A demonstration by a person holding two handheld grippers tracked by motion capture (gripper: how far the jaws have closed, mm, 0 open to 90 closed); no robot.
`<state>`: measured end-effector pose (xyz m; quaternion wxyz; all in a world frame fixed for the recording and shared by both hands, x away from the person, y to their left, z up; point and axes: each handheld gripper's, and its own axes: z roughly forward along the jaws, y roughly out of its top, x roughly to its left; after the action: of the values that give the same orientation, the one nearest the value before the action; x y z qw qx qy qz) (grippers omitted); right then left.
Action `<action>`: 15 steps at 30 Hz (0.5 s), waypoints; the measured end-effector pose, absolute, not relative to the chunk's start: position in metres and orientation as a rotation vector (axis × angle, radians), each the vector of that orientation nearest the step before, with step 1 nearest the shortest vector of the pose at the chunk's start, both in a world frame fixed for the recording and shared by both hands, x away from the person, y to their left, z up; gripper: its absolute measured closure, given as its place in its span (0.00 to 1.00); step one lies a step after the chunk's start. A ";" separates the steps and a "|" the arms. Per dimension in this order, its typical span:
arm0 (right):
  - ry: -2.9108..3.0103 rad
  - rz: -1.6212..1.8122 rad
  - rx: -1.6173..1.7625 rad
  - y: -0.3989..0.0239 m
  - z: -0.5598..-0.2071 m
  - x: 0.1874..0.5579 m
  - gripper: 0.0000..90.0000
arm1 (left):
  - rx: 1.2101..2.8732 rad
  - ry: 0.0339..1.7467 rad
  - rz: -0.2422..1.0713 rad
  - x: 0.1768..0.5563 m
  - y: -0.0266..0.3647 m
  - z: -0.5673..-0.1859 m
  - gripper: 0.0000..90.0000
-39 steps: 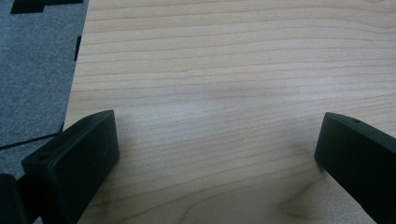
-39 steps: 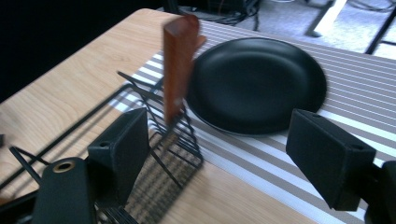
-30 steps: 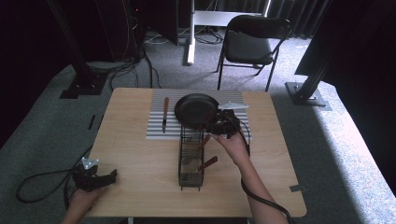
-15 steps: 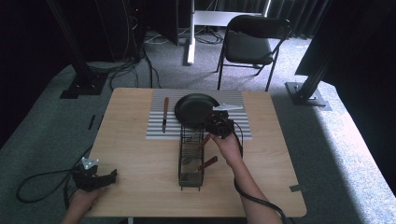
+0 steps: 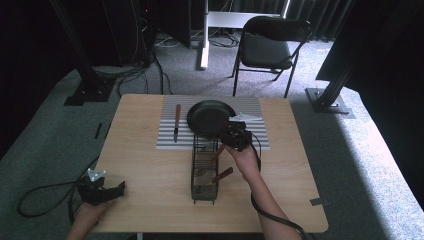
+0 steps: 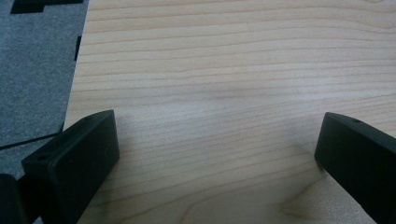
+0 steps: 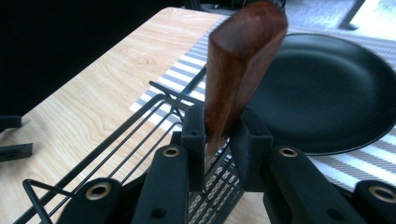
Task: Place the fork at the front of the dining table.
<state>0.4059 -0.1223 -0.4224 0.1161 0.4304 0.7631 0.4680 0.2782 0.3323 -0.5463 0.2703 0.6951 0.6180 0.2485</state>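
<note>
The right tongs (image 7: 217, 135) have just been closing and now pinch the brown wooden handle (image 7: 238, 60) of a utensil that stands in the wire rack (image 5: 204, 172). In the high view these tongs (image 5: 226, 139) sit at the rack's 12 o'clock end, just at 5 o'clock of the black pan (image 5: 210, 117). The step in hand looks like the grasp itself, made to lift the utensil out of the rack. What kind of utensil it is cannot be told, since its working end is hidden below the jaws.

The next move likely calls for a straight pull upward, so the hidden end clears the rack's wires without tipping the rack. A 2nd wooden-handled utensil (image 5: 222, 175) leans out of the rack at its 3 o'clock side, close under the right forearm, and could be knocked.

The left tongs (image 6: 210, 154) stand wide apart over bare desk (image 6: 224, 70), holding nothing; in the high view they (image 5: 120, 187) rest at the desk's 7 o'clock corner, well apart from the work. A knife (image 5: 177, 121) lies on the striped mat (image 5: 170, 140) at 9 o'clock of the pan.
</note>
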 end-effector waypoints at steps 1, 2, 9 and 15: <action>2.238 1.379 1.258 -0.122 -0.422 0.405 0.84 | 1.873 1.666 0.670 0.278 0.332 -0.546 0.00; 2.238 1.379 1.258 -0.122 -0.422 0.405 0.84 | 1.873 1.666 0.670 0.278 0.332 -0.546 0.00; 2.229 1.382 1.241 -0.125 -0.416 0.404 0.85 | 1.873 1.666 0.670 0.278 0.332 -0.546 0.00; 2.234 1.385 1.237 -0.128 -0.416 0.403 0.85 | 1.873 1.666 0.670 0.278 0.332 -0.546 0.00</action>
<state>0.4029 -0.1285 -0.4157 0.1181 0.4230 0.7635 0.4735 0.2782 0.3323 -0.5463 0.2701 0.6952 0.6181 0.2485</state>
